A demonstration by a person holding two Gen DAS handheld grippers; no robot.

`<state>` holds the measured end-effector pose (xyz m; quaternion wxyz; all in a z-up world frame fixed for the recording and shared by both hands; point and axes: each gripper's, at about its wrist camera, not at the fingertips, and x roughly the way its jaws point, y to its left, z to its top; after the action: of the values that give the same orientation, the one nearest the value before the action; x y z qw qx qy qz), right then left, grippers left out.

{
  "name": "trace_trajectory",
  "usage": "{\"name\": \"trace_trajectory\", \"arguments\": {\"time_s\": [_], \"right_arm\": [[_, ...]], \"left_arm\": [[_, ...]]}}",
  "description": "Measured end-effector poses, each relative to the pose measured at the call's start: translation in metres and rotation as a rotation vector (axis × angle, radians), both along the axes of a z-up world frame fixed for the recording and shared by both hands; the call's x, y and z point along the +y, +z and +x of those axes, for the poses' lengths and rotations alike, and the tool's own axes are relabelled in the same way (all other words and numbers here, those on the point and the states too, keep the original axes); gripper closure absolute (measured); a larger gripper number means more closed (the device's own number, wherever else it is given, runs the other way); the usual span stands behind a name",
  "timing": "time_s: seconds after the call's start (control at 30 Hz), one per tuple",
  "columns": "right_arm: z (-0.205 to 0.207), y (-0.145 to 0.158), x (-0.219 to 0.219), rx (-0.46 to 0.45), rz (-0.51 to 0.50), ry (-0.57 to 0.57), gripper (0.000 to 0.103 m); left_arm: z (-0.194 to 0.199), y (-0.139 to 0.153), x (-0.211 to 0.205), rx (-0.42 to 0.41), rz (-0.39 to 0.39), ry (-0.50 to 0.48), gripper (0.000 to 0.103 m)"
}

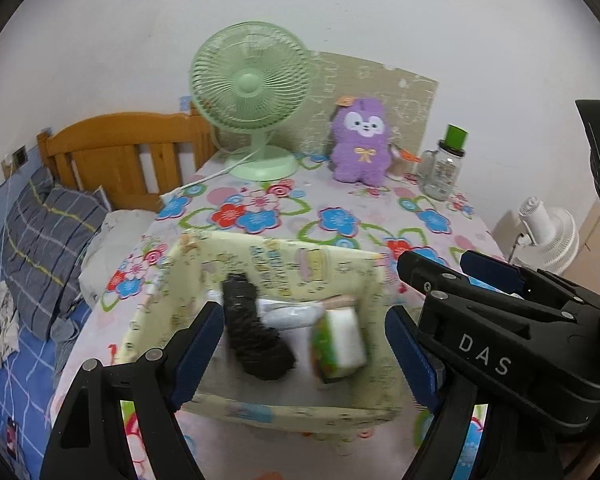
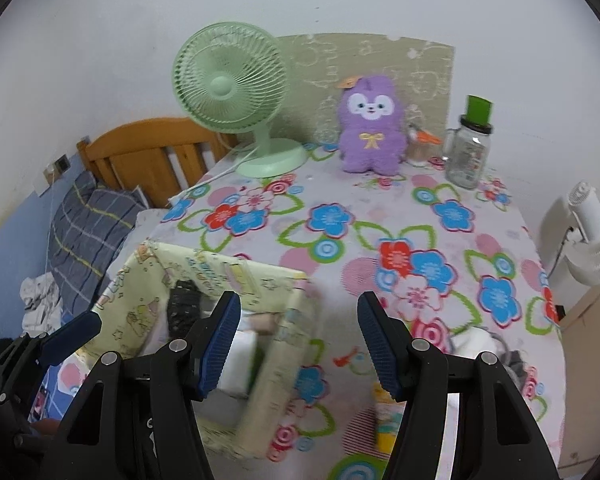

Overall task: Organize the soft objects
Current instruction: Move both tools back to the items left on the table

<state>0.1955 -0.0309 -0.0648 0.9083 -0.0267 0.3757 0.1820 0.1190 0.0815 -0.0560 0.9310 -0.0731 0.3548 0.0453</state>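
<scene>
A pale yellow fabric box (image 1: 276,264) stands on the flowered table near its front left; it also shows in the right wrist view (image 2: 276,344). Inside lie a black fuzzy roll (image 1: 256,336), a white folded cloth (image 1: 288,314) and a green-and-white packet (image 1: 338,342). My left gripper (image 1: 304,352) is open and empty, hovering over the box. My right gripper (image 2: 298,344) is open and empty above the box's right wall; it shows at the right of the left wrist view (image 1: 440,272). A purple plush toy (image 2: 370,120) sits upright at the table's back. A white and grey soft item (image 2: 484,344) lies at the right.
A green desk fan (image 2: 236,92) and a clear bottle with a green cap (image 2: 470,144) stand at the back of the table. A small yellow packet (image 2: 386,420) lies near the front. A bed with a wooden headboard (image 1: 124,152) is to the left, a white fan (image 2: 592,236) to the right.
</scene>
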Motion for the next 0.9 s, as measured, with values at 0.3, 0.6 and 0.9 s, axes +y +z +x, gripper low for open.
{"name": "trace_trajectory", "arguments": {"time_s": [0.3,0.6,0.9], "right_arm": [[-0.006,0.006,-0.067,-0.016,0.023,-0.101,0.039],[-0.015,0.000,-0.133,-0.011,0.036,-0.197,0.038],[-0.016,-0.017,-0.171,0.025,0.019,-0.249,0.038]], "left_arm": [[0.001,0.007,-0.056,-0.019,0.022,-0.088,0.018],[0.006,0.002,-0.112,0.004,0.024,-0.176,0.018],[0.014,-0.014,-0.151,0.045,0.023,-0.234,0.018]]}}
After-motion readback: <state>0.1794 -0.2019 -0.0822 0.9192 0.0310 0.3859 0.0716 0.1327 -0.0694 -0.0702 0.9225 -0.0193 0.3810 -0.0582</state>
